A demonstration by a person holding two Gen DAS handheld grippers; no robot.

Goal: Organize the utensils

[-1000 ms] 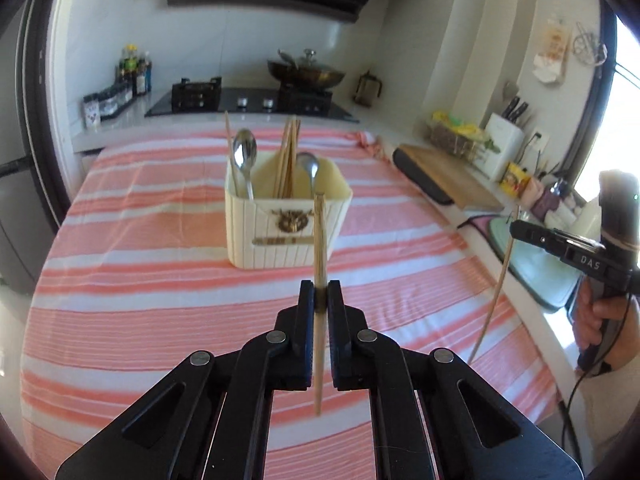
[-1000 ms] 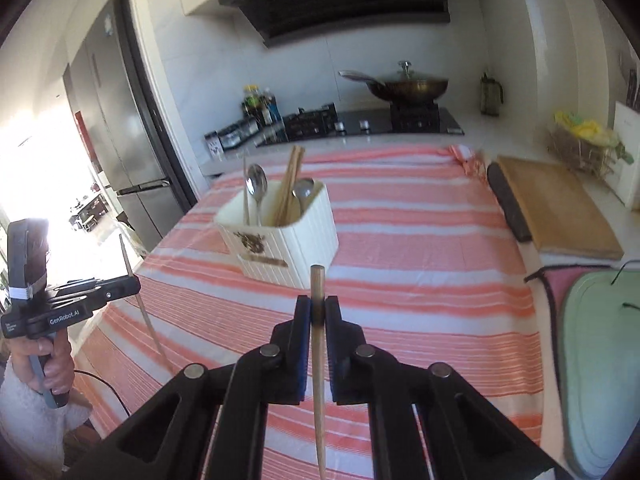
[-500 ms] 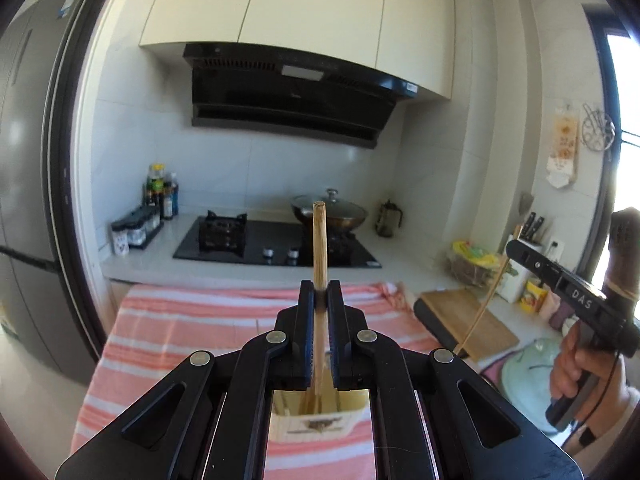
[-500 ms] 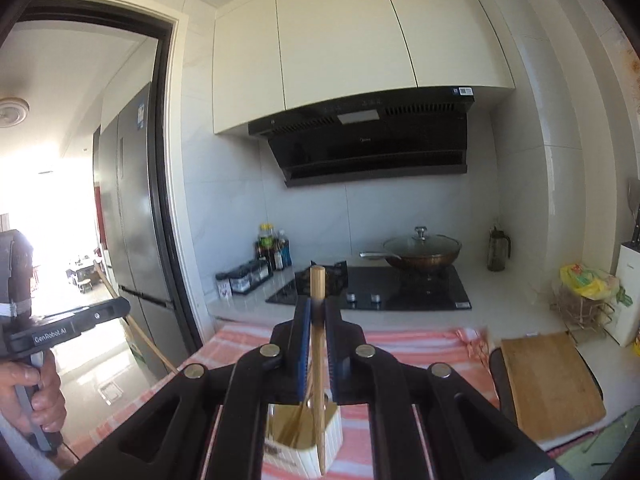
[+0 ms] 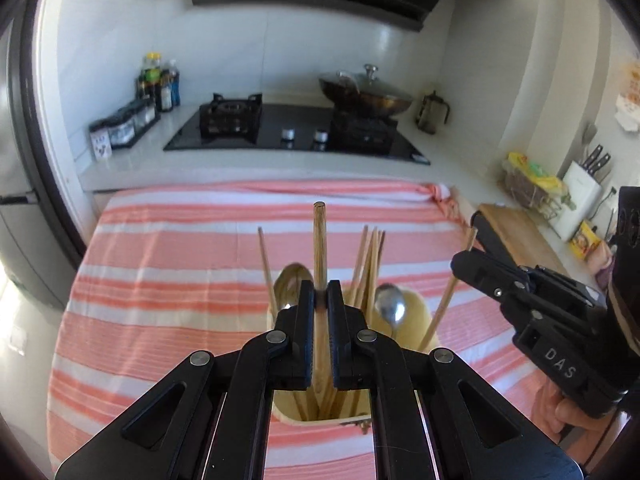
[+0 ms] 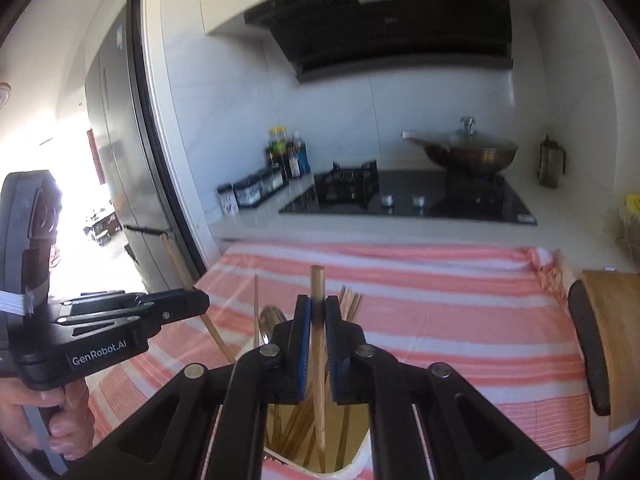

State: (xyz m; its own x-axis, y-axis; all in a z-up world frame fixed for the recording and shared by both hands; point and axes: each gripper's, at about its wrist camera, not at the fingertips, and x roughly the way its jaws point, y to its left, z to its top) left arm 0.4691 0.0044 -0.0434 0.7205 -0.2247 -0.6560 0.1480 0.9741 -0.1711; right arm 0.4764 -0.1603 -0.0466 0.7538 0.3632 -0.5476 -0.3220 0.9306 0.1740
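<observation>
Striped cloth (image 5: 168, 264), pink and white, spread over the table. Black gas hob (image 5: 296, 128) on the pale counter behind it. Lidded wok (image 5: 366, 94) on the right-hand burner. Range hood (image 6: 400, 28) on the wall above. Bottles (image 5: 158, 80) and a row of spice jars (image 5: 120, 126) at the hob's left. Glass press pot (image 5: 431, 114) right of the wok. Wooden cutting board (image 5: 520, 228) and knife block (image 5: 578, 190) at the right.

Two tools are there, the left tool (image 5: 321, 300) and the right tool (image 6: 317, 312); each one holds one chopstick (image 5: 319, 248) (image 6: 317, 332). One cream utensil holder (image 5: 416, 320) has two metal spoons (image 5: 390, 310). One lidded wok (image 5: 366, 94), one cutting board (image 5: 516, 232).
</observation>
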